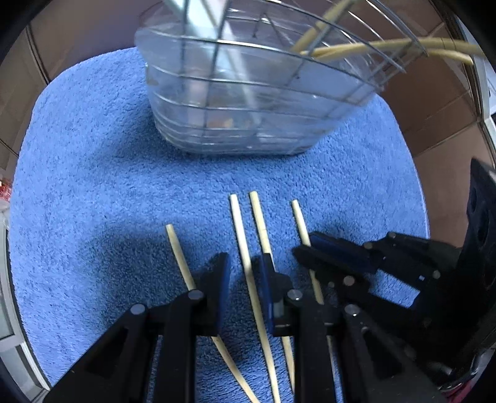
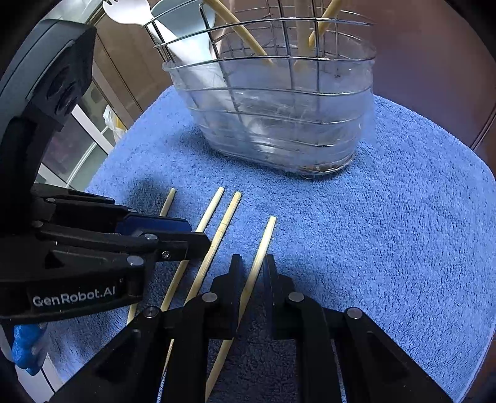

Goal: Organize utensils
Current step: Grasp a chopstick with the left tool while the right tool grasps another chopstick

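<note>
Several wooden chopsticks lie side by side on a blue towel (image 1: 93, 186). In the left wrist view my left gripper (image 1: 245, 266) is open low over the towel, its jaws either side of one chopstick (image 1: 245, 260). My right gripper (image 1: 305, 248) shows at the right. In the right wrist view my right gripper (image 2: 251, 263) is open, its jaws either side of the rightmost chopstick (image 2: 262, 248). The left gripper (image 2: 198, 238) reaches in from the left over the other chopsticks. A wire utensil basket (image 1: 248, 102) with a clear liner stands behind, holding more chopsticks (image 1: 372, 46).
The basket (image 2: 279, 117) also holds a white plastic fork (image 2: 124, 12) on its left side. The towel (image 2: 403, 217) lies on a brown surface. A cabinet and a bag show at the left edge of the right wrist view.
</note>
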{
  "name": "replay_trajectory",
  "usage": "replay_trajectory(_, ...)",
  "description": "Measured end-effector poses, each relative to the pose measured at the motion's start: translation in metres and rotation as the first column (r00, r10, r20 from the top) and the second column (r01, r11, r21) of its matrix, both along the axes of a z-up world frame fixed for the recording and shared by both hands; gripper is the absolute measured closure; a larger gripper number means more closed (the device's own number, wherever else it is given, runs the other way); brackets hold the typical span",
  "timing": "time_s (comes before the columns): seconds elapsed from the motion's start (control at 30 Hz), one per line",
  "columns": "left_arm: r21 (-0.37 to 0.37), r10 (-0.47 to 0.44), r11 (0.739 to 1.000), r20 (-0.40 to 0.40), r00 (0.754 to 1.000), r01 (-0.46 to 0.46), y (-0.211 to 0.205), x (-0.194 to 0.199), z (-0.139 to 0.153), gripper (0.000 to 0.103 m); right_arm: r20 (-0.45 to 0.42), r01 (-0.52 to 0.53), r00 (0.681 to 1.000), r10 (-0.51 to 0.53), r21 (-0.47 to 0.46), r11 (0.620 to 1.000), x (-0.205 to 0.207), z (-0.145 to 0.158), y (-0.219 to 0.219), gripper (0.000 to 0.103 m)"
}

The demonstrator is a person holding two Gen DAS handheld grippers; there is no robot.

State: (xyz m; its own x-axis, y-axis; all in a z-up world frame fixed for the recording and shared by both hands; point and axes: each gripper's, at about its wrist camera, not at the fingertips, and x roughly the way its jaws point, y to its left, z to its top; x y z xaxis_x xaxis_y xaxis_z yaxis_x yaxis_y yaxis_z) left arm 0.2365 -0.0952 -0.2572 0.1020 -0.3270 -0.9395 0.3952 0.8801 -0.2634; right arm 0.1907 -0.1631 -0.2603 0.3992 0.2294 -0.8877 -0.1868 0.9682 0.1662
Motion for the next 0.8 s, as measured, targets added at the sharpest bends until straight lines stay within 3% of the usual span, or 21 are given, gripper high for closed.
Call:
replay_trajectory(0.17,0.065,-0.030,0.997,0.005,1.000,0.030,-0.016,-0.003,0.000,0.085,-0.021,-0.033,0.999,0.033,-0.028,0.999,0.001,0.001,-0.002,0.095)
replay_trajectory(0.47,0.106,-0.043,0.993,-0.009,0.999,0.044,-0.029,0.000,-0.004,0.094,-0.071,-0.102,0.993,0.094,-0.122,0.987,-0.004,0.002,-0.014,0.097)
replay_trajectory(0.8,0.160,-0.056,0.986,0.008,0.998,0.054,-0.048,0.005,-0.007,0.094,-0.066,-0.123,0.991,0.114,-0.151,0.981,0.002,0.001,-0.007,0.096)
